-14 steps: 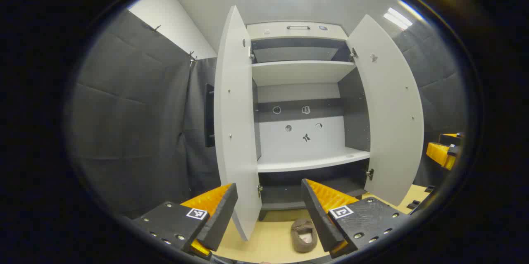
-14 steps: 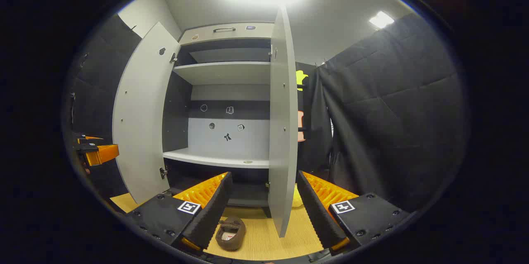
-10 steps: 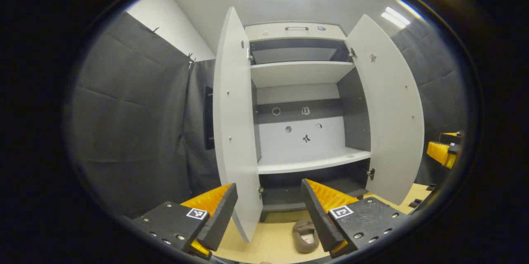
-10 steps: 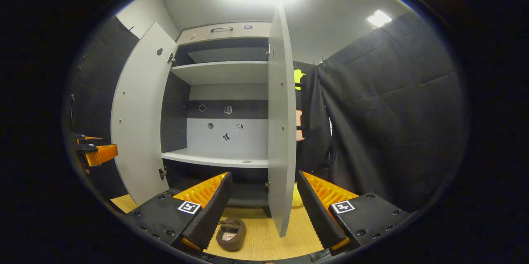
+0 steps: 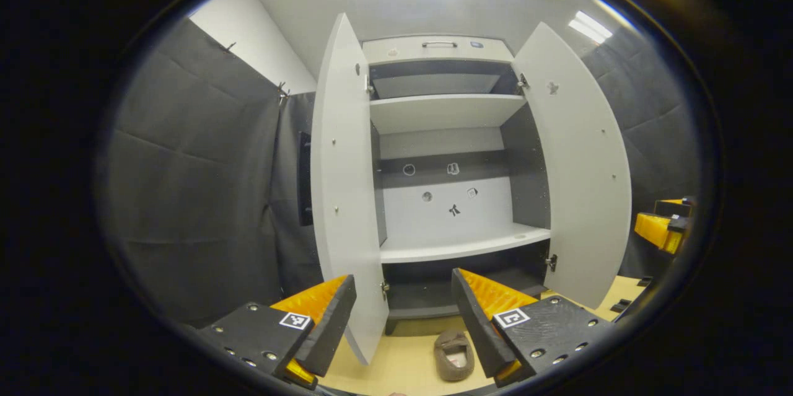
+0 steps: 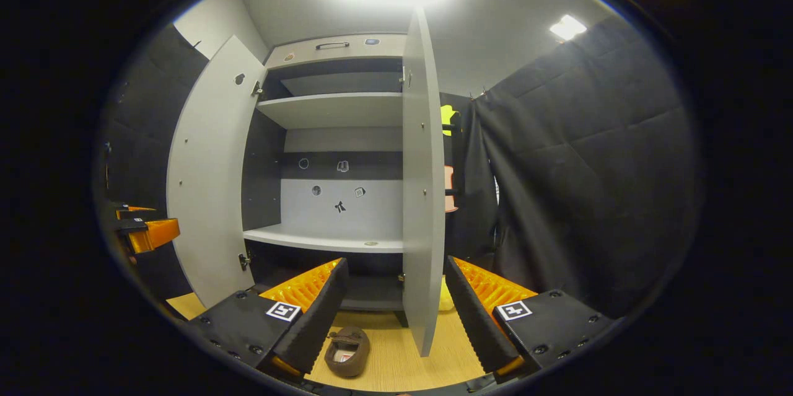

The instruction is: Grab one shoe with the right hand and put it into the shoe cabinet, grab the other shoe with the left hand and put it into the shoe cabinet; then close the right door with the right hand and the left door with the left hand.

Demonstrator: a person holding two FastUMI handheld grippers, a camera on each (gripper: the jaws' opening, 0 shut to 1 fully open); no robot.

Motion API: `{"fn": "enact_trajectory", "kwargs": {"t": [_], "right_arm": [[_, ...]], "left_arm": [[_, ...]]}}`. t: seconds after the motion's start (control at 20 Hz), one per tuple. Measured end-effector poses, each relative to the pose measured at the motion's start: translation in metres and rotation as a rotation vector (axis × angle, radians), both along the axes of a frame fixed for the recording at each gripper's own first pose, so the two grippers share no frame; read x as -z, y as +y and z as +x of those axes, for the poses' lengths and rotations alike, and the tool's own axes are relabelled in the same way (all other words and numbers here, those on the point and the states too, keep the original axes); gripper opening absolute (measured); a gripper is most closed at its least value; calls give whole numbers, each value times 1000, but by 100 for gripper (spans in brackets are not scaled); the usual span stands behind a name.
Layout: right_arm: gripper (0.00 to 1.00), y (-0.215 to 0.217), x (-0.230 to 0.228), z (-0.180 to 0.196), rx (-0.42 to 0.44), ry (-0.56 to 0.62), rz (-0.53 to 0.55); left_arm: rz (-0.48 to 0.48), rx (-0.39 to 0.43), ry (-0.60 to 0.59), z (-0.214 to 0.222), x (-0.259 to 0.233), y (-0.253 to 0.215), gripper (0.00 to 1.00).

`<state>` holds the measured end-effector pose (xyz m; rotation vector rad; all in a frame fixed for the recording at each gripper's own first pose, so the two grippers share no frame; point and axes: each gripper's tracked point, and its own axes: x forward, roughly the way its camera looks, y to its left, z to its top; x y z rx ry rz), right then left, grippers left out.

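Both doors of shoe cabinet (image 5: 443, 136) wide open | brown shoe (image 5: 453, 355) on floor before cabinet | left tongs (image 5: 404, 309), right tongs (image 6: 394, 303) spread, empty

Open doors (image 5: 344, 198) flanking bare shelf (image 5: 461, 246)

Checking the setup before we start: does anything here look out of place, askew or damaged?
Nothing stands out. A brown shoe lies upright on the floor before the shoe cabinet, whose doors both stand open with shelves level. Both grippers, left gripper and right gripper, are open.

Brown shoe (image 5: 454, 355) (image 6: 347, 351) on floor before shoe cabinet (image 5: 443, 114); both doors open.
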<state>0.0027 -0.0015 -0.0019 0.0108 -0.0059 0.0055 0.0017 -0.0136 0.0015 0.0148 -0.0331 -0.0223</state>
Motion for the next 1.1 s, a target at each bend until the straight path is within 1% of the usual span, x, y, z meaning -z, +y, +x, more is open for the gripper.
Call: {"fn": "enact_trajectory", "kwargs": {"t": [0.05, 0.15, 0.2, 0.25, 0.4, 0.65, 0.7, 0.75, 0.8, 0.85, 0.9, 0.95, 1.0, 1.05, 1.1], "right_arm": [[99, -1, 0, 1, -4, 1, 2], [99, -2, 2, 2, -13, 1, 7], [96, -2, 3, 2, -20, 2, 10], [99, -2, 5, 3, -29, 5, 10], [99, 4, 15, 9, -75, 28, 12], [99, 36, 42, 17, -222, 96, 41], [96, 44, 48, 19, -250, 106, 42], [99, 52, 54, 21, -276, 121, 36], [99, 60, 63, 23, -300, 141, 22], [99, 68, 71, 25, -321, 159, 9], [99, 76, 79, 28, -342, 175, -1], [96, 84, 89, 32, -360, 195, -8], [99, 92, 100, 35, -370, 217, -16], [99, 98, 112, 39, -379, 243, -21], [99, 105, 124, 44, -383, 275, -21]], "left_arm": [[2, 0, -1, 0, -1, -1, 90], [3, -4, -1, 1, -1, -5, 90], [1, -7, -1, 2, -1, -6, 90], [0, -11, -3, 2, -2, -9, 90], [10, -28, -10, 1, -4, -15, 90], [16, -84, -12, -5, -3, -25, 90], [21, -103, -11, -8, -2, -22, 97], [29, -122, -10, -10, -2, -19, 97], [34, -134, -7, -12, 0, -17, 98], [38, -141, -7, -12, 0, -15, 90], [41, -149, -7, -12, 0, -12, 90], [42, -155, -10, -11, 0, -9, 97], [43, -158, -13, -9, 1, -6, 97], [46, -153, -18, -6, 3, -5, 97], [52, -148, -18, -1, 5, -3, 90]]}}
